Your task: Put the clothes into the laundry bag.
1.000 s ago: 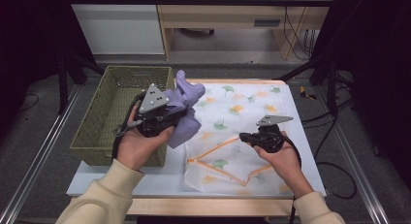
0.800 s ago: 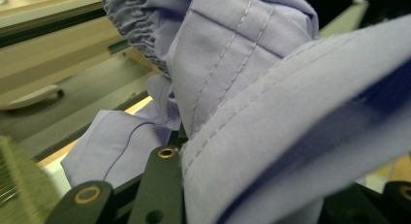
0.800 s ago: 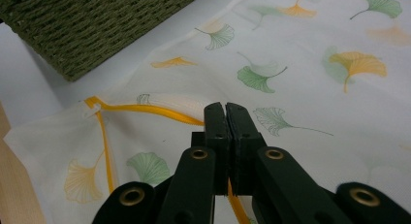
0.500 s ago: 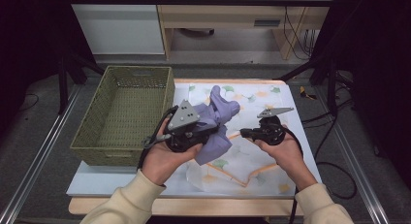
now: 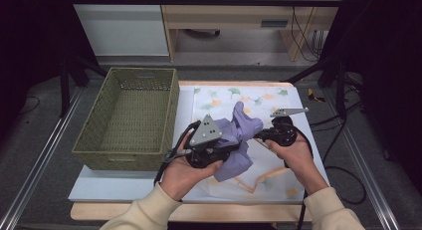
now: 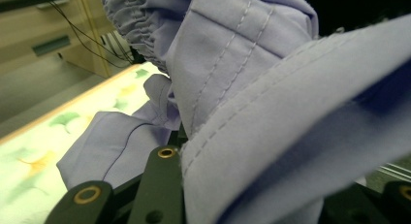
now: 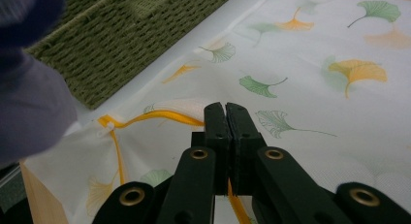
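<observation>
Two tongs sit low in the centre of the high view, one in each of your hands. Your left tongs (image 5: 219,153) are clamped on the lilac garment (image 5: 239,140); in the left gripper view the stitched cloth bulges between the black jaws and hides how wide they stand, with a gathered elastic hem at the top of the frame. The garment hangs bunched above the leaf-print cloth (image 5: 259,98), at the middle of the high view, with one end poking upward.

Your right tongs (image 5: 263,135) sit just right of the garment. In the right gripper view their jaws are pressed together, and a yellow-trimmed edge of the leaf-print cloth runs up to and under them; whether they pinch that edge, you cannot tell from here. The lilac garment fills the left edge of that frame.

Farther off, at the left centre of the high view, the green woven basket (image 5: 164,95) stands on the tabletop (image 5: 124,182), just beside the cloth's left edge.

No brand, label or writing can be read on anything.
</observation>
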`<state>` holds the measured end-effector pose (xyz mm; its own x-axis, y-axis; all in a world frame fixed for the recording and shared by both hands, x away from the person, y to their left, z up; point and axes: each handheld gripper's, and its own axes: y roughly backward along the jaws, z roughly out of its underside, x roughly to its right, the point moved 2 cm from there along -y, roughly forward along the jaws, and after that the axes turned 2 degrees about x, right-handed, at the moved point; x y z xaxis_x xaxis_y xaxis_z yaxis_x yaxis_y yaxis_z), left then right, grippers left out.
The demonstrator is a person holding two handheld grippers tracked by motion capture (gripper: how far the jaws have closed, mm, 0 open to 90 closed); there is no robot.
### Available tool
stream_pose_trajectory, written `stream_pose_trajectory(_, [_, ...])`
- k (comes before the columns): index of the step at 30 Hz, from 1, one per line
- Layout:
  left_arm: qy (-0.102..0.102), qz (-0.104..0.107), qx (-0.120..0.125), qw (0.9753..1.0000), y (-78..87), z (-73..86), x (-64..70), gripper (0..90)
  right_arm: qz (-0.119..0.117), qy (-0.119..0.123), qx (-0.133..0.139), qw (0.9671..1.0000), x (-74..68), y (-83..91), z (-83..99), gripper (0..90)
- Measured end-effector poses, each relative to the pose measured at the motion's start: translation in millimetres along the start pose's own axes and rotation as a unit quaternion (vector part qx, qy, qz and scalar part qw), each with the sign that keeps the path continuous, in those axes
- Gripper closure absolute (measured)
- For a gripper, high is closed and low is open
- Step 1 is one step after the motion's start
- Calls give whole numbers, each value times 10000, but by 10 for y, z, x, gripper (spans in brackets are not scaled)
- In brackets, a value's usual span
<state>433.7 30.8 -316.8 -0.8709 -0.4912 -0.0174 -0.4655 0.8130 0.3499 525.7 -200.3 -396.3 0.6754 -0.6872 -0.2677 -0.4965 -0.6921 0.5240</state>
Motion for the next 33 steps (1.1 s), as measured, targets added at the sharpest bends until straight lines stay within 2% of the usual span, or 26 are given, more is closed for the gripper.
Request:
stream_pose_trajectory(5, [-1, 123, -56, 9999, -80, 93, 29, 680, 13, 73, 53, 10000, -6, 40, -23, 889])
stream_pose_trajectory(15, [-1, 356, -31, 9994, -256, 158, 129, 680, 55, 101, 71, 9999, -10, 80, -68, 888])
stream_pose_trajectory(20, [59, 511, -31, 9987, -407, 286, 177, 679, 94, 49, 173, 9998, 5, 105, -77, 889])
stream_pose_trajectory(23, [40, 588, -123, 9982, -535, 390, 209, 677, 117, 58, 185, 9997, 10, 116, -87, 889])
stream_pose_trajectory(26, [87, 631, -178, 9978, -649, 480, 223, 677, 133, 85, 182, 9997, 9, 130, -99, 889])
stream_pose_trajectory(29, [64, 596, -197, 9980, -692, 517, 211, 678, 195, 115, 157, 9996, 36, 141, -89, 888])
stream_pose_trajectory(33, [136, 603, -227, 9978, -736, 570, 184, 680, 214, 75, 123, 9997, 49, 165, -64, 888])
